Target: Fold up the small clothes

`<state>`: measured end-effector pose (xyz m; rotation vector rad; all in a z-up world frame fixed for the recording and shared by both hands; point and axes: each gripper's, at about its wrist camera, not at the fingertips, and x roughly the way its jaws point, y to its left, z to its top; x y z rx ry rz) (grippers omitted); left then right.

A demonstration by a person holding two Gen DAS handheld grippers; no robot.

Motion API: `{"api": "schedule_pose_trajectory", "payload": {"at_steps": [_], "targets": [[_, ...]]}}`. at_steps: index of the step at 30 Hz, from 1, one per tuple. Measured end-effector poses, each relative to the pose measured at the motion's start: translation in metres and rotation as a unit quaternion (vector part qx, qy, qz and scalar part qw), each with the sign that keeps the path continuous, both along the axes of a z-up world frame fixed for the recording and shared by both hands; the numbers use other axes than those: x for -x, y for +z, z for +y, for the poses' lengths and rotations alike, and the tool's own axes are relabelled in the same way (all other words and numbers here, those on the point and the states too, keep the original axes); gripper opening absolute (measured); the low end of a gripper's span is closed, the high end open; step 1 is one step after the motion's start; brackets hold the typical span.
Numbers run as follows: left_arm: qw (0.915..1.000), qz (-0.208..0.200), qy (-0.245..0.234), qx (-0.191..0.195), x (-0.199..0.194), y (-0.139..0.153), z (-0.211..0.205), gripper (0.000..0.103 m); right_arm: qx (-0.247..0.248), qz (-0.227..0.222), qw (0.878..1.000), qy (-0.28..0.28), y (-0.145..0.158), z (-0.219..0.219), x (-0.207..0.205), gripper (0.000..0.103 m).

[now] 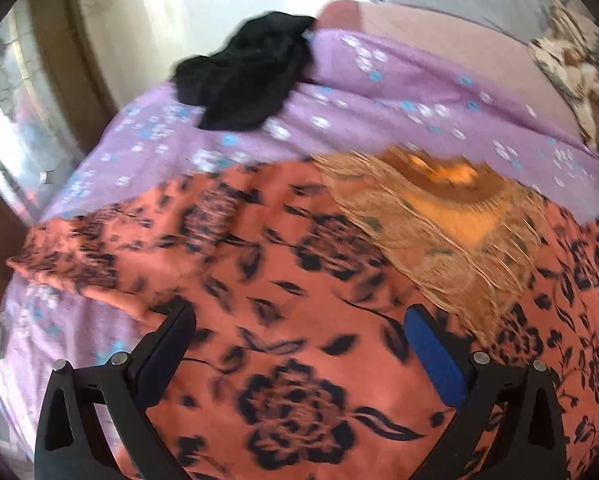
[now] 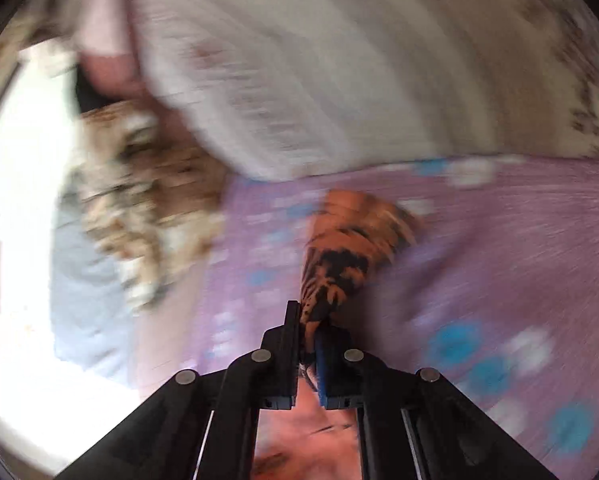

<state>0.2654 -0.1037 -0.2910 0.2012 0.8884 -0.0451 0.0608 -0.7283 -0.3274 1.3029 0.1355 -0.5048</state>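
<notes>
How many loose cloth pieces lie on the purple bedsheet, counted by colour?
Orange with black flowers: 1, the orange floral garment, spread out, a corner pinched by the right gripper
Black: 1, the black garment, crumpled
Tan, fringed: 1, the tan fringed cloth, on the orange one
Total: 3
</notes>
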Motion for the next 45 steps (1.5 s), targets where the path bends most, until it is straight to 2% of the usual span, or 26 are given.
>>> {"api": "schedule_pose_trajectory", "payload": {"at_steps": [4, 7, 9, 13, 17, 18, 19, 20, 21, 22, 24, 26, 30, 33, 35, 37, 40, 41, 43, 45], "targets": [[0.9989, -0.007, 0.046, 0.008, -0.004, 0.018, 0.038, 0.103, 0.061, -0.053, 0.993, 0.088, 0.072, 0.076, -0.033, 0.007], [0.9959, -0.018, 0.089, -0.001, -0.007, 0.025, 0.069, 0.103, 0.095, -0.080, 0.975, 0.184, 0.122, 0.161, -0.078, 0.007], [0.9925, -0.027, 0.118, -0.011, -0.009, 0.029, 0.094, 0.103, 0.111, -0.087, 0.960, 0.241, 0.140, 0.219, -0.106, 0.007], [0.9835, -0.041, 0.176, -0.011, -0.014, 0.036, 0.144, 0.103, 0.099, -0.095, 0.930, 0.340, 0.146, 0.334, -0.161, 0.007], [0.9736, -0.039, 0.225, 0.004, -0.015, 0.038, 0.197, 0.103, 0.052, -0.072, 0.903, 0.421, 0.119, 0.444, -0.213, 0.012], [0.9709, -0.037, 0.237, 0.009, -0.015, 0.038, 0.212, 0.103, 0.053, -0.047, 0.895, 0.439, 0.111, 0.467, -0.222, 0.023], [0.9686, -0.035, 0.246, 0.012, -0.013, 0.038, 0.222, 0.103, 0.050, -0.024, 0.881, 0.469, 0.102, 0.495, -0.233, 0.034], [0.9663, -0.033, 0.255, 0.017, -0.013, 0.038, 0.232, 0.103, 0.040, -0.018, 0.871, 0.490, 0.092, 0.503, -0.233, 0.068], [0.9643, -0.029, 0.262, 0.024, -0.012, 0.038, 0.239, 0.103, 0.026, -0.021, 0.860, 0.509, 0.085, 0.518, -0.232, 0.079], [0.9620, -0.026, 0.270, 0.031, -0.011, 0.038, 0.248, 0.103, 0.026, -0.025, 0.857, 0.514, 0.081, 0.527, -0.225, 0.079], [0.9586, -0.022, 0.280, 0.046, -0.011, 0.038, 0.255, 0.103, 0.051, -0.025, 0.846, 0.530, 0.083, 0.532, -0.217, 0.079], [0.9575, -0.020, 0.282, 0.060, -0.013, 0.035, 0.256, 0.103, 0.082, -0.019, 0.845, 0.529, 0.087, 0.520, -0.208, 0.079], [0.9659, -0.018, 0.252, 0.057, -0.020, 0.034, 0.235, 0.103, 0.161, 0.054, 0.858, 0.485, 0.082, 0.493, -0.177, 0.076], [0.9759, -0.004, 0.213, 0.047, -0.028, 0.030, 0.209, 0.103, 0.187, 0.106, 0.874, 0.437, 0.074, 0.432, -0.156, 0.064], [0.9750, 0.015, 0.213, 0.059, -0.034, 0.024, 0.207, 0.103, 0.193, 0.134, 0.884, 0.405, 0.062, 0.400, -0.147, 0.061], [0.9687, 0.038, 0.230, 0.086, -0.040, 0.017, 0.216, 0.103, 0.188, 0.159, 0.890, 0.383, 0.046, 0.372, -0.142, 0.060], [0.9494, 0.052, 0.279, 0.134, -0.045, 0.009, 0.250, 0.103, 0.159, 0.246, 0.884, 0.364, 0.002, 0.342, -0.150, 0.060], [0.9425, 0.053, 0.297, 0.143, -0.047, 0.007, 0.263, 0.103, 0.144, 0.254, 0.882, 0.368, -0.008, 0.337, -0.153, 0.055], [0.9298, 0.055, 0.322, 0.168, -0.050, 0.002, 0.289, 0.103, 0.171, 0.248, 0.880, 0.366, 0.005, 0.339, -0.159, 0.054], [0.9149, 0.054, 0.340, 0.211, -0.053, -0.002, 0.316, 0.103, 0.198, 0.199, 0.881, 0.381, 0.027, 0.344, -0.162, 0.054]]}}
